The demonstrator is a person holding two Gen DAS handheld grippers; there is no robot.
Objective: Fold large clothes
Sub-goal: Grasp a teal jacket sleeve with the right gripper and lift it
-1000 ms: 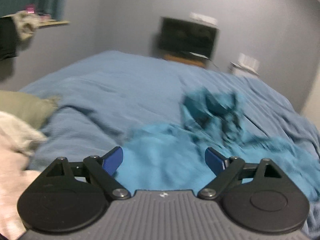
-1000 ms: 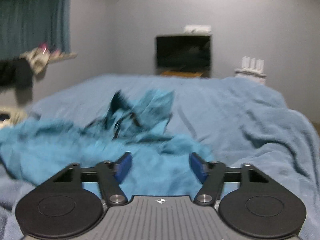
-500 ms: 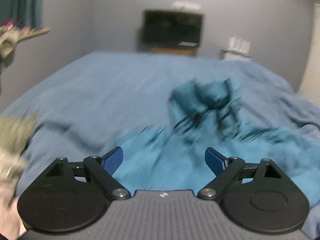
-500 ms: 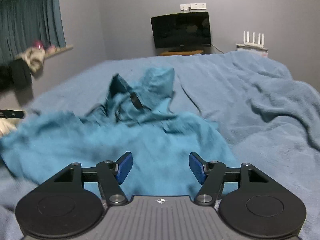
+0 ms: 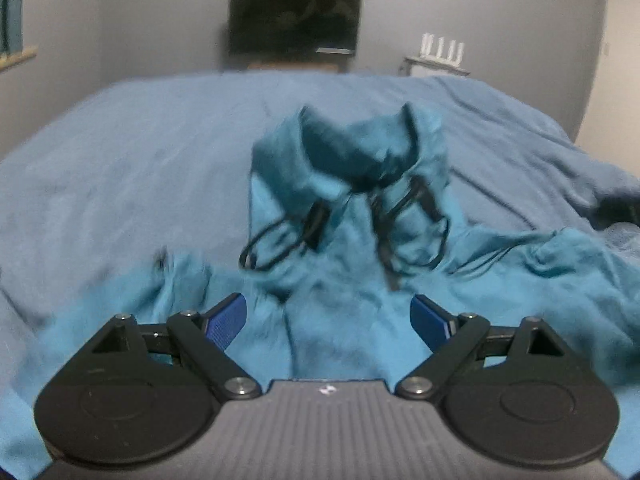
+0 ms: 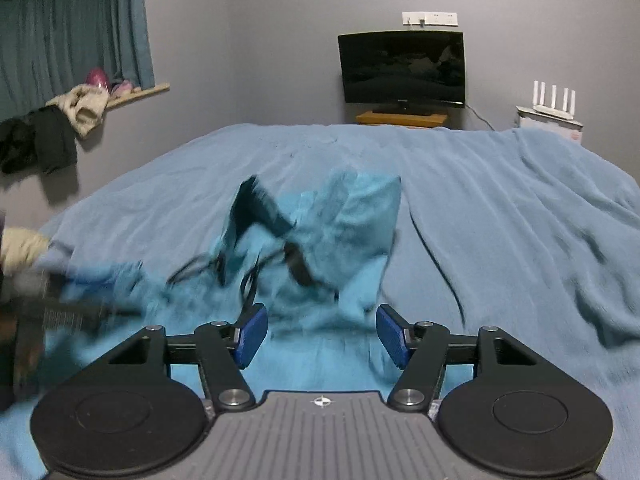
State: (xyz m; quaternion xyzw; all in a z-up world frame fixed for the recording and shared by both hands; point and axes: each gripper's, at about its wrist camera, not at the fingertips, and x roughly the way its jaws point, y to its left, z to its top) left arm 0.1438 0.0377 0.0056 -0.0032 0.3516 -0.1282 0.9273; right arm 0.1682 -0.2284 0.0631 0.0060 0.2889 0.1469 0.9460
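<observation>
A teal hoodie [image 5: 340,280] lies crumpled on the blue bed cover [image 5: 120,152], its hood [image 5: 360,148] standing up and black drawstrings [image 5: 280,248] looped below it. My left gripper [image 5: 330,316] hangs open just above the hoodie's body, with cloth under the gap but not pinched. In the right wrist view the hoodie [image 6: 340,220] is blurred. My right gripper [image 6: 322,334] is over its near edge; its jaws are closing slightly and the blue pads [image 6: 250,334] press on nothing. A dark blurred shape [image 6: 60,312] at the left may be the other gripper.
The bed cover [image 6: 500,200] is rumpled into folds at the right. Beyond the bed stand a dark TV [image 6: 402,68] and a white router [image 6: 554,100]. At the left, clothes [image 6: 80,108] hang from a window ledge beside a curtain [image 6: 72,28].
Both views have swept sideways across the bed. The left view now centres on the hood, and the pale clothes at its left edge are gone. The hoodie fills more of the right view.
</observation>
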